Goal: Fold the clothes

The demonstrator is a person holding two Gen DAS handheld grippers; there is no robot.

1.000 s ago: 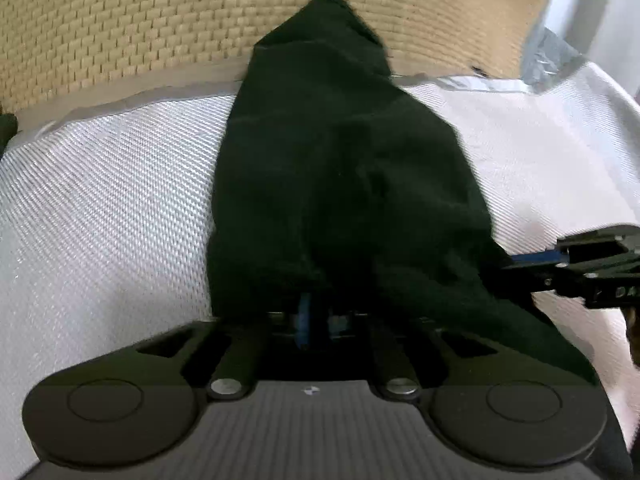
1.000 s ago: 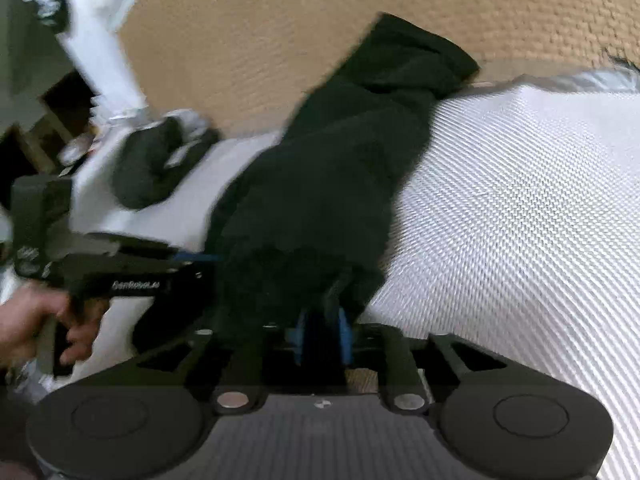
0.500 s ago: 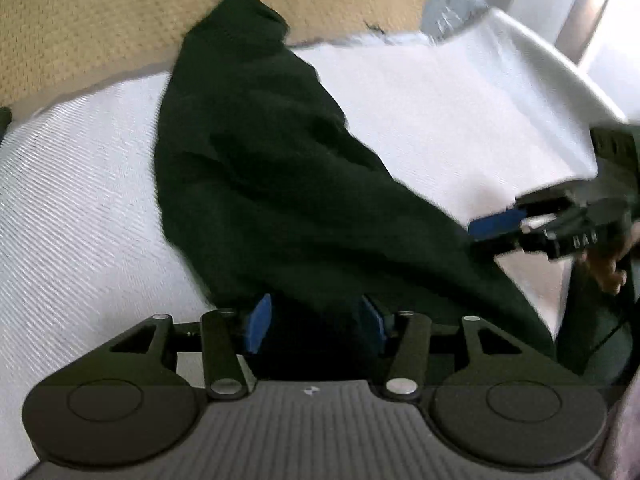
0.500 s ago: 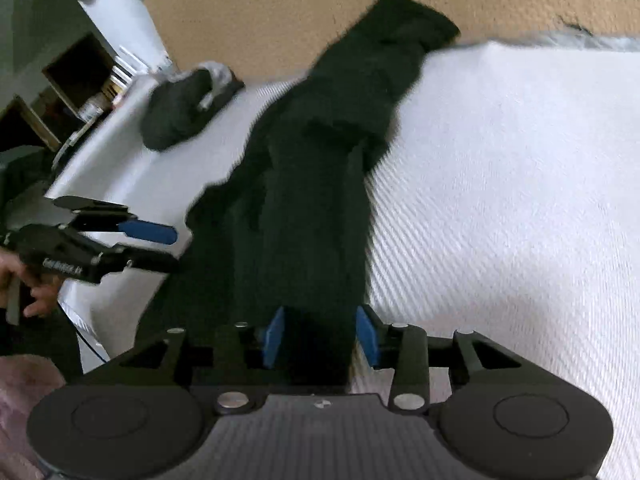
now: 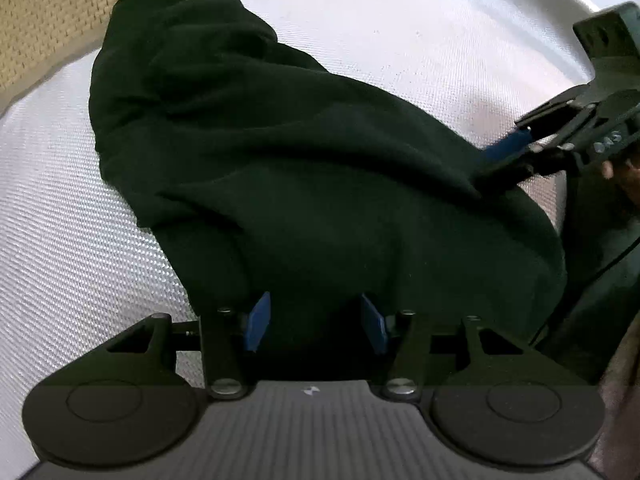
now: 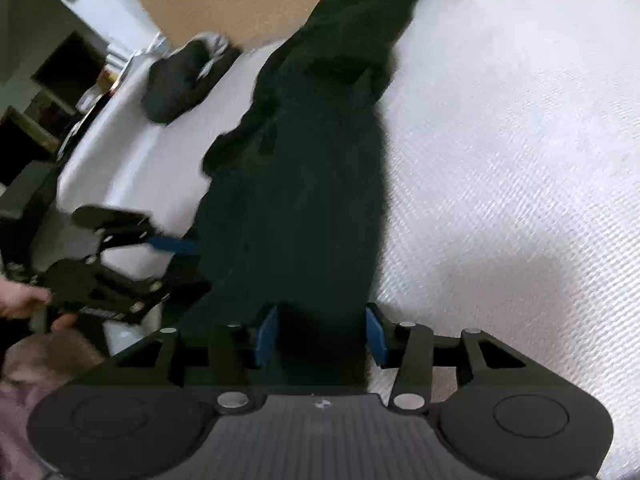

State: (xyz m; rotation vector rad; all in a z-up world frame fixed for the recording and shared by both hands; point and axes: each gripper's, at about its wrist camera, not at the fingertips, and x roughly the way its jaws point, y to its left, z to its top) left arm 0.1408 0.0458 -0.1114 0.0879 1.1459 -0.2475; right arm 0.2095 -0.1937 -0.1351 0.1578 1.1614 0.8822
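Your left gripper (image 5: pixel 316 324) and right gripper (image 6: pixel 320 334) stand partly open; the right has just been opening. The dark garment (image 5: pixel 300 168) lies between both pad pairs, hiding the fingertips; contact cannot be confirmed. It spans the white textured bed (image 6: pixel 520 160) toward a woven tan headboard (image 5: pixel 48 12). Shelving at left is blurred.

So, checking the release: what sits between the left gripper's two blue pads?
Dark garment cloth lies between the open left gripper pads, seen in the left wrist view.

bare white mattress (image 6: pixel 520 140) right, dark bundle (image 6: pixel 180 80) apparently left
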